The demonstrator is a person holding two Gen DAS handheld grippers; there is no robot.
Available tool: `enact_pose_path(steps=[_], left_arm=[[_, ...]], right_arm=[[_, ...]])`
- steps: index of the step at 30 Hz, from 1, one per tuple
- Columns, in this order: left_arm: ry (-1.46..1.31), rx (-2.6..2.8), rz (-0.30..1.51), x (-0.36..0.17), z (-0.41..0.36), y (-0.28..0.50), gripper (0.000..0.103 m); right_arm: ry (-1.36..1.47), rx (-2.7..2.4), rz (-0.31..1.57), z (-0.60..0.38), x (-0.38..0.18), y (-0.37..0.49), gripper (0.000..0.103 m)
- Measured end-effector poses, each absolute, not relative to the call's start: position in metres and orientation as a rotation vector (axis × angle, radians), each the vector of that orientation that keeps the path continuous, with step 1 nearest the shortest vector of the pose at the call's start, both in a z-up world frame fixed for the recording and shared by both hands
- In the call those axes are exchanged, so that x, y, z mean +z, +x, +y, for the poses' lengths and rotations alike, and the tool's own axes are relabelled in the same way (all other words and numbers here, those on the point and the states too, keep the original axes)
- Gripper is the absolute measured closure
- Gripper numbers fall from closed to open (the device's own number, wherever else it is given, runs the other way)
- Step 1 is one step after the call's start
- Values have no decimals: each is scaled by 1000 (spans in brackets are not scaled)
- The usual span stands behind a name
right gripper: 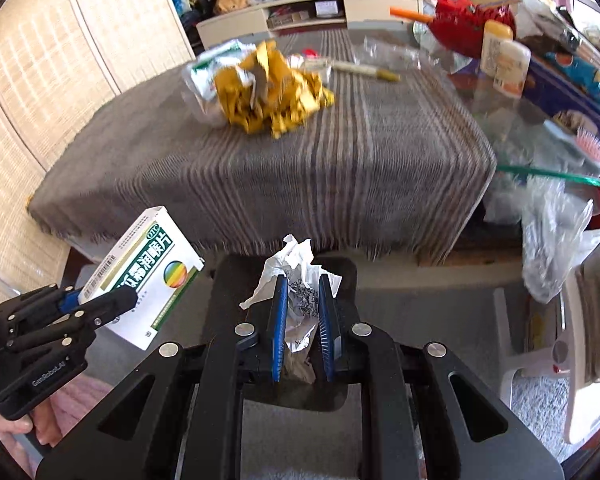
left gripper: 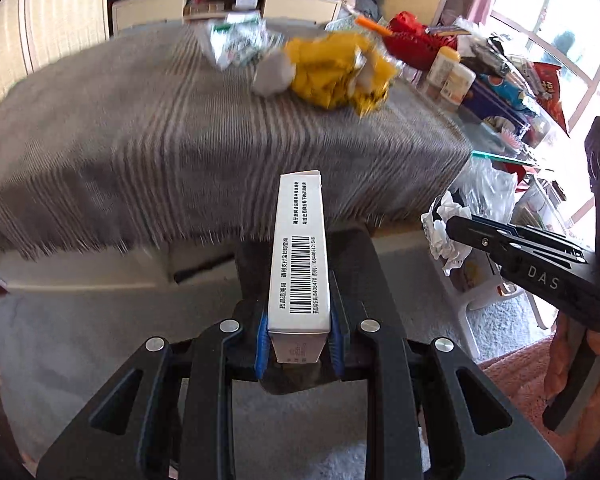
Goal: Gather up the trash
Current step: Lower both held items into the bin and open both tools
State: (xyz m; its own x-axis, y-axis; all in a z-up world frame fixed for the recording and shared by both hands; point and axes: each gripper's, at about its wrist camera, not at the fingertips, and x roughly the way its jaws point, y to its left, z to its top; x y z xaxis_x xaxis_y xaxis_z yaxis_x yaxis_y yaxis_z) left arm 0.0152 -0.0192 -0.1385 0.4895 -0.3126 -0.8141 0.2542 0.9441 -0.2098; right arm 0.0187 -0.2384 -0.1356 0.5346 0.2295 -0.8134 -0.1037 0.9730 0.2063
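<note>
Currently my left gripper (left gripper: 299, 344) grips 1 box (left gripper: 298, 256) at lower centre; my right gripper (right gripper: 303, 332) clamps 1 paper wad (right gripper: 296, 276).

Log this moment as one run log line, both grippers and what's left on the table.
left gripper: shut on medicine box | right gripper: shut on crumpled paper | yellow wrapper: on striped cloth

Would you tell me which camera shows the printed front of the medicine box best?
The right wrist view: the medicine box shows its green label there, clamped in the left gripper. The left wrist view shows only its barcode edge.
</note>
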Motion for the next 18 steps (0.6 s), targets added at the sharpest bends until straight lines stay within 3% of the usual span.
enact_pose_path(steps=[8,18], left_arm=[[-31,-346,1101,-194,-38,23,81],[-11,-369,1178,-218,-51,30,81]], right_arm=[[177,222,1087,-229,-182,28,87],[217,225,1186,-225,-206,42,84]])
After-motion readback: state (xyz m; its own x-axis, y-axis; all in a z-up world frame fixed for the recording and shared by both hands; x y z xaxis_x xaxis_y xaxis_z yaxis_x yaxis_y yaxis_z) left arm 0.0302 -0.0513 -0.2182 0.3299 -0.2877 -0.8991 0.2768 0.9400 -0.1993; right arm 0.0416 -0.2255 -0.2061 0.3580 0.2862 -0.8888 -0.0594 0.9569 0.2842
